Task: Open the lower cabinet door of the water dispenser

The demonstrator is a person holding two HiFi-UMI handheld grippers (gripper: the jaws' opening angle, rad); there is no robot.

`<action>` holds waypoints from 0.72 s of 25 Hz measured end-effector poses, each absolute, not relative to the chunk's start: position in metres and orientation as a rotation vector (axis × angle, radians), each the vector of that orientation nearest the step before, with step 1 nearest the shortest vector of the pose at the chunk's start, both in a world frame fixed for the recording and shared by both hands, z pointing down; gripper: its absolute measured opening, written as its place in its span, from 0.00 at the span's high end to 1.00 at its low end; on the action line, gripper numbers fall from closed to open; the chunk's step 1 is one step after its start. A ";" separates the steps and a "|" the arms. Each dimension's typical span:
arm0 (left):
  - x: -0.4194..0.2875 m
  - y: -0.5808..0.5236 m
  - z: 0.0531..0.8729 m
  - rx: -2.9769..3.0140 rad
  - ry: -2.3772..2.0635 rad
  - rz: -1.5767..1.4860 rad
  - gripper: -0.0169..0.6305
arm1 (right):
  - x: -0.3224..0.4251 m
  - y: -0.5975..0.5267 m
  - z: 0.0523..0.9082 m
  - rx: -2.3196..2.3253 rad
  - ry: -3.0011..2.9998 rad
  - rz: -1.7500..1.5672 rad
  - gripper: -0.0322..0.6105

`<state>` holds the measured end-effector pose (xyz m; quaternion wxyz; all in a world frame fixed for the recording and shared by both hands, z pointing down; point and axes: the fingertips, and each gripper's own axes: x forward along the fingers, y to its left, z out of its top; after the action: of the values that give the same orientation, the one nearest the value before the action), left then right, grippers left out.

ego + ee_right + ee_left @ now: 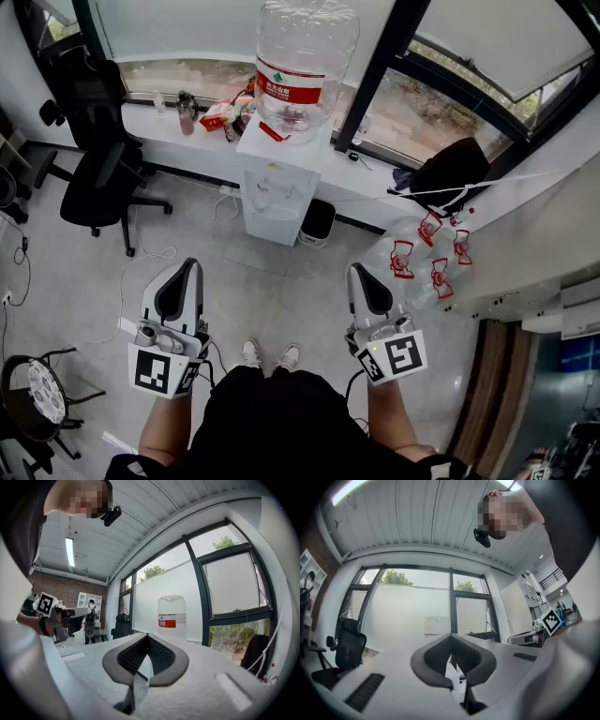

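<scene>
The white water dispenser [274, 183] stands against the window wall, with a large clear bottle [305, 61] on top. Its lower cabinet door [270, 214] is closed. Both grippers are held low in front of the person, well short of the dispenser and pointing toward it. My left gripper [192, 266] is shut and holds nothing; in the left gripper view its jaws [451, 637] meet at the tip. My right gripper [357, 270] is shut and empty too. In the right gripper view the bottle [172, 615] rises above the closed jaws [148, 637].
A black office chair [101, 155] stands at the left. A small black bin [317, 222] sits right of the dispenser. Several empty red-labelled bottles [429, 258] lie at the right, below a black bag [457, 167]. Clutter covers the sill [220, 114]. Cables trail over the floor.
</scene>
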<state>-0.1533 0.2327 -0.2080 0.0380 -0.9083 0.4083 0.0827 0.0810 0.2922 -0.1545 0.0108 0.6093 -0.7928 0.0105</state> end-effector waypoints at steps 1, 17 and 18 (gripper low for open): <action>-0.153 0.233 -0.208 -2.783 1.254 0.252 0.96 | 0.081 0.292 -0.155 1.899 -2.476 0.031 0.94; -0.117 0.251 -0.205 -2.772 1.276 0.222 0.96 | 0.117 0.309 -0.142 1.892 -2.568 0.114 0.94; -0.113 0.253 -0.203 -2.776 1.277 0.216 0.96 | 0.119 0.310 -0.138 1.885 -2.578 0.127 0.94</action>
<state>-0.1128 0.2529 -0.2032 0.0391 -0.9055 0.4167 0.0704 0.1194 0.3100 -0.1384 -0.0272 0.5896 -0.8063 0.0398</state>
